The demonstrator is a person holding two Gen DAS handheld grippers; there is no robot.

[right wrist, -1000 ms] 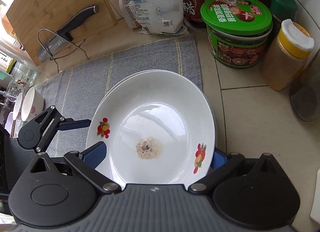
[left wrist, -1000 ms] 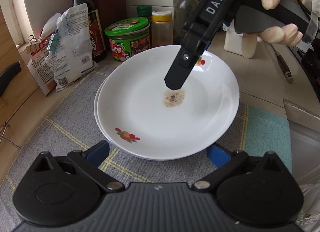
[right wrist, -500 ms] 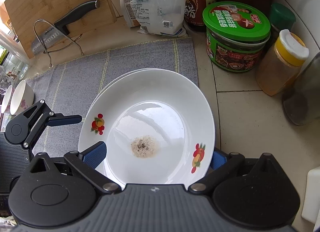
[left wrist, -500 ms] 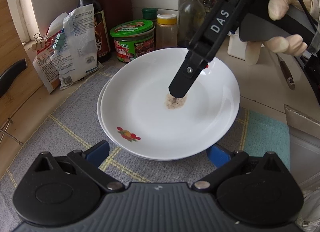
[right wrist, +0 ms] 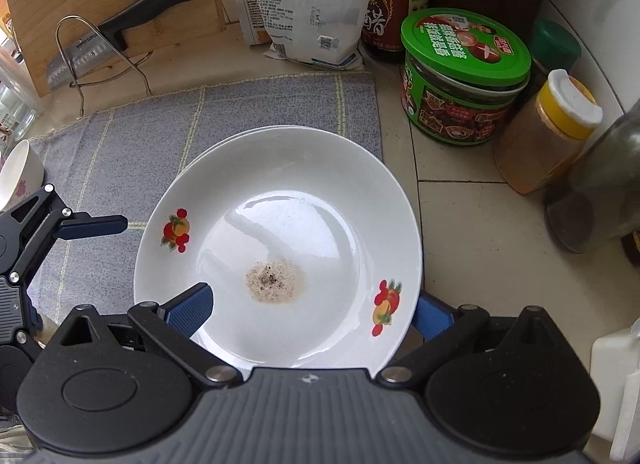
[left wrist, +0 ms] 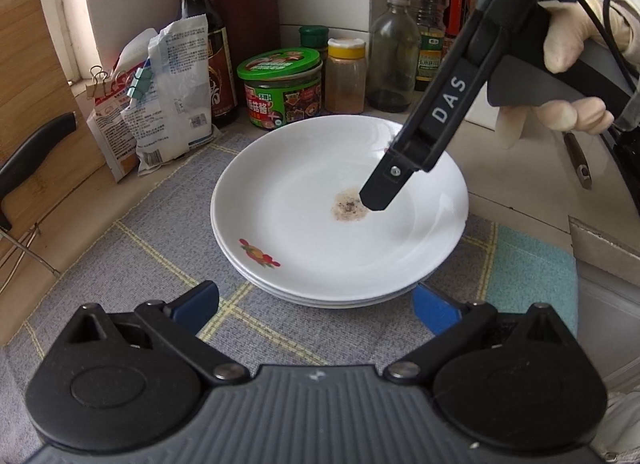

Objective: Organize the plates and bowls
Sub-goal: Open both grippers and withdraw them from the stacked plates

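Note:
A stack of white plates with fruit prints [left wrist: 312, 232] [right wrist: 280, 192] rests on a grey cloth. The top plate has a patch of brownish crumbs [left wrist: 350, 205] [right wrist: 274, 281] at its middle. My right gripper [right wrist: 312, 306] is open, one finger [left wrist: 394, 176] over the plate's inside, the other beyond its rim, straddling the near edge. My left gripper [left wrist: 316, 304] is open just in front of the stack; its finger [right wrist: 92, 225] shows beside the stack in the right wrist view. A white bowl [right wrist: 20, 174] sits at the left edge.
Behind the stack stand a green-lidded jar [left wrist: 280, 88], a yellow-capped spice jar [left wrist: 346, 76], bottles [left wrist: 390, 52] and clipped bags [left wrist: 168, 96]. A cutting board with a knife [right wrist: 120, 24] in a wire rack stands on the left. A teal cloth [left wrist: 528, 276] lies on the right.
The plate held by the right gripper has come down onto the stack. The left gripper has drawn back a little from the stack.

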